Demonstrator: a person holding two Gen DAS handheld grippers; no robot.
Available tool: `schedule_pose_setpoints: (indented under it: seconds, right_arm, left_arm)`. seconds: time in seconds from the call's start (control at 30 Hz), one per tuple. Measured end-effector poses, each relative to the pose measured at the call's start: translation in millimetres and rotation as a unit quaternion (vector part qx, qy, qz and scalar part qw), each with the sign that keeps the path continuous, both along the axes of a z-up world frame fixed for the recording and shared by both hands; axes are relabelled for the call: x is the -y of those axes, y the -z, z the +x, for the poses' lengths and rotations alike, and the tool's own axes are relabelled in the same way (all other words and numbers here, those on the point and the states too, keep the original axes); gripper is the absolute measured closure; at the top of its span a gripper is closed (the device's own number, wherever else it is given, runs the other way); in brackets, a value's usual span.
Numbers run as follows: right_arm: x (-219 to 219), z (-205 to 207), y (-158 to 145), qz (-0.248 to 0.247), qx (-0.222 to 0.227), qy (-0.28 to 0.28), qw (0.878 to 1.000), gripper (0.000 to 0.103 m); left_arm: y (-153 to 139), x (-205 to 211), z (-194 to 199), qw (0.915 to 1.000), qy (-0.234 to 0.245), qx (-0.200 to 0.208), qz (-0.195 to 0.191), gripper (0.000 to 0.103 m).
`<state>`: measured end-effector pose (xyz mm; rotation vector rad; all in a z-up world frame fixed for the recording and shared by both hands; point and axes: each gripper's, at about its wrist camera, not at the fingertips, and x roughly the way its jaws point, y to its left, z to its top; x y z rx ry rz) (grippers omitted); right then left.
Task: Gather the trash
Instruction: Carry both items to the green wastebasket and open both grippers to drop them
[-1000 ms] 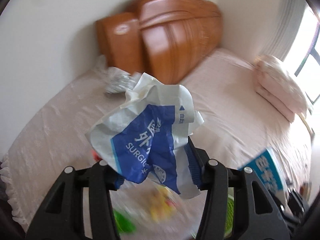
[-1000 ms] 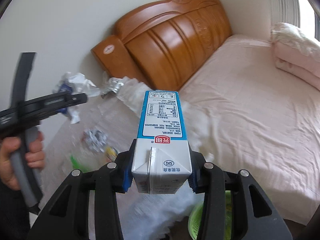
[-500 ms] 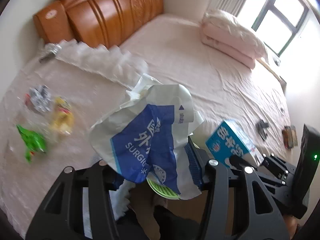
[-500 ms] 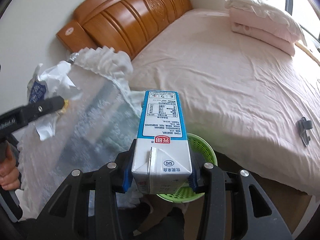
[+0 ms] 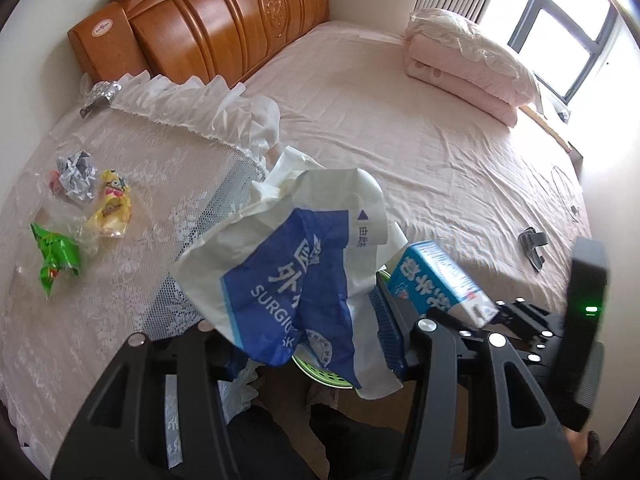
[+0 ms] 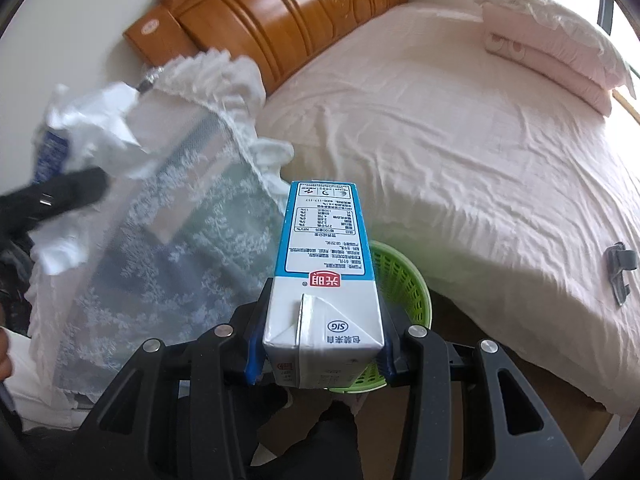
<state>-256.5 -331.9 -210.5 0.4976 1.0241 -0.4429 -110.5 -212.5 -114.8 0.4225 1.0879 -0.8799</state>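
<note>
My left gripper [image 5: 308, 344] is shut on a crumpled white and blue mask wrapper [image 5: 296, 264], held above a green mesh basket [image 5: 324, 374] whose rim shows just below it. My right gripper [image 6: 320, 348] is shut on a blue and white milk carton [image 6: 324, 276], which hangs over the same green basket [image 6: 400, 280] on the floor beside the bed. In the left wrist view the carton [image 5: 436, 280] and the right gripper [image 5: 520, 320] appear at right. In the right wrist view the wrapper [image 6: 92, 136] and a left finger [image 6: 64, 192] show blurred at left.
On the lace-covered table [image 5: 120, 280] lie a green packet [image 5: 56, 258], a yellow wrapper [image 5: 112, 208], a crumpled silver wrapper [image 5: 76, 174] and a foil piece [image 5: 98, 94]. The pink bed [image 5: 400, 128] carries folded bedding [image 5: 468, 56] and a small dark clip [image 5: 534, 244]. A wooden headboard [image 5: 224, 20] stands behind.
Both grippers have swung from over the table towards the floor beside the bed and lowered. The green basket has come into view under the carton and wrapper. Both grips are unchanged.
</note>
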Motion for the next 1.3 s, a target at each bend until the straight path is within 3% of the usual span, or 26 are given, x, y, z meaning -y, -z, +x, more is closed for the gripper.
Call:
schedule_pose_setpoints:
  seconds: [0.03, 0.13, 0.33, 0.67, 0.83, 0.93, 1.3]
  right_arm:
    - [1.2, 2.4, 8.9, 0.007, -0.007, -0.001, 1.000, 0.057]
    - [2.9, 7.0, 27.6, 0.019, -0.021, 0.001, 1.000, 0.020]
    - [11.1, -3.9, 25.6, 0.011, -0.021, 0.032, 0.999, 0.007]
    - [28.0, -29.1, -0.4, -0.016, -0.017, 0.073, 0.997, 0.005]
    - [29.3, -34.7, -3.8, -0.028, -0.022, 0.081, 0.996, 0.005]
    - [31.4, -36.6, -1.2, -0.025, -0.025, 0.083, 0.996, 0.005]
    - [30.4, -32.7, 4.3, -0.019, -0.030, 0.078, 0.996, 0.005]
  left_arm:
    - [1.2, 0.0, -0.6, 1.0000, -0.001, 0.000, 0.002, 0.052]
    - [5.6, 0.1, -1.6, 0.9999, -0.002, 0.000, 0.010, 0.052]
    - [14.2, 4.1, -9.7, 0.9996, 0.006, -0.009, 0.025, 0.052]
    - [24.8, 19.7, -31.7, 0.9983, 0.042, -0.017, 0.038, 0.048]
    - [22.6, 22.5, -36.0, 0.9983, 0.046, -0.008, 0.035, 0.015]
    - [19.9, 22.9, -36.3, 0.9984, 0.047, -0.003, 0.031, 0.008]
    - [21.1, 19.8, -29.4, 0.9988, 0.032, -0.006, 0.036, 0.008]
